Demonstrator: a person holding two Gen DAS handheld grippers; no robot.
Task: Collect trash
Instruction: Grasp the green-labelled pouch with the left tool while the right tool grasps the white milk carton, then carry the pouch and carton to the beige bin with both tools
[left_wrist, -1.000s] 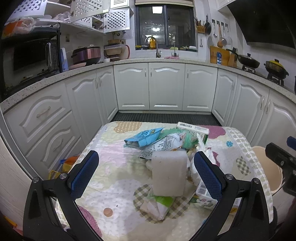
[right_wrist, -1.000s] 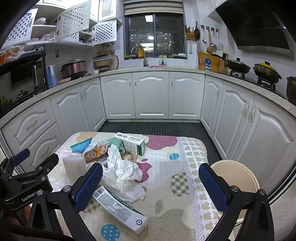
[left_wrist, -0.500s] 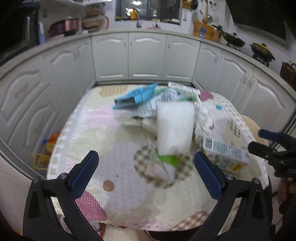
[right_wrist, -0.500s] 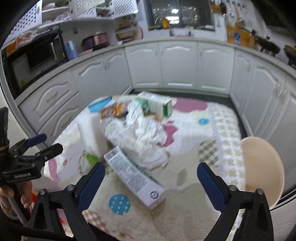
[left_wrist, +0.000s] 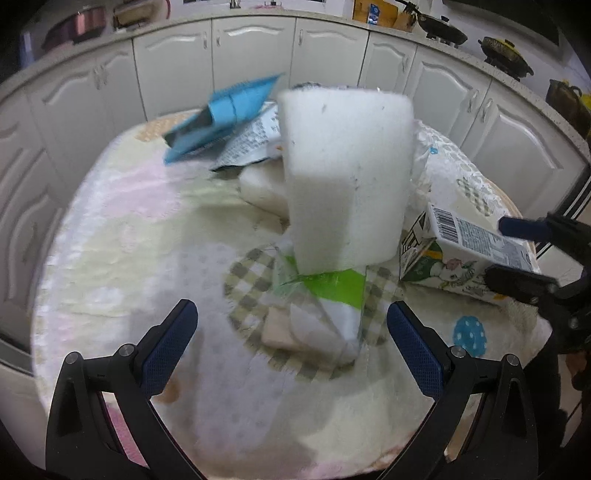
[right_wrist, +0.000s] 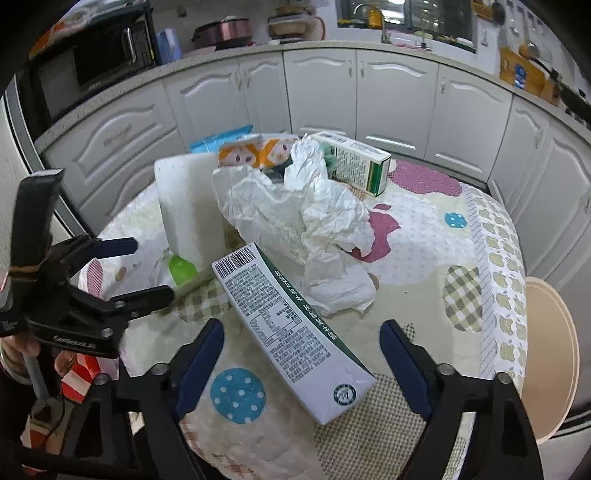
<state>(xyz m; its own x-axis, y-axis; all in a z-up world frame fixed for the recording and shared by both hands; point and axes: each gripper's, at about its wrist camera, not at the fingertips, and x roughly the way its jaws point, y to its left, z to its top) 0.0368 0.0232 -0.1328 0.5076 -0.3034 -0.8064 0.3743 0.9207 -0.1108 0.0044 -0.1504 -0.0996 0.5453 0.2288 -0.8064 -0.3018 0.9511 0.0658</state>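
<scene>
A heap of trash lies on a small table with a patterned cloth (left_wrist: 122, 236). A white foam block (left_wrist: 347, 177) stands upright on a green-and-clear plastic wrapper (left_wrist: 325, 306). A long white carton with a barcode (right_wrist: 291, 328) lies in front of crumpled white paper (right_wrist: 295, 206). A blue packet (left_wrist: 221, 114) and a green-white box (right_wrist: 354, 162) lie further back. My left gripper (left_wrist: 291, 343) is open, low over the table, jaws either side of the wrapper. My right gripper (right_wrist: 301, 350) is open, jaws straddling the long carton's near end.
A beige round bin (right_wrist: 546, 354) stands by the table's right side. White kitchen cabinets (right_wrist: 321, 88) curve round behind the table. A microwave (right_wrist: 96, 62) sits on the left counter. The left gripper shows at the left of the right wrist view (right_wrist: 125, 269).
Both grippers have come down and forward toward the table. The trash now fills much more of each view. Both stayed open.
</scene>
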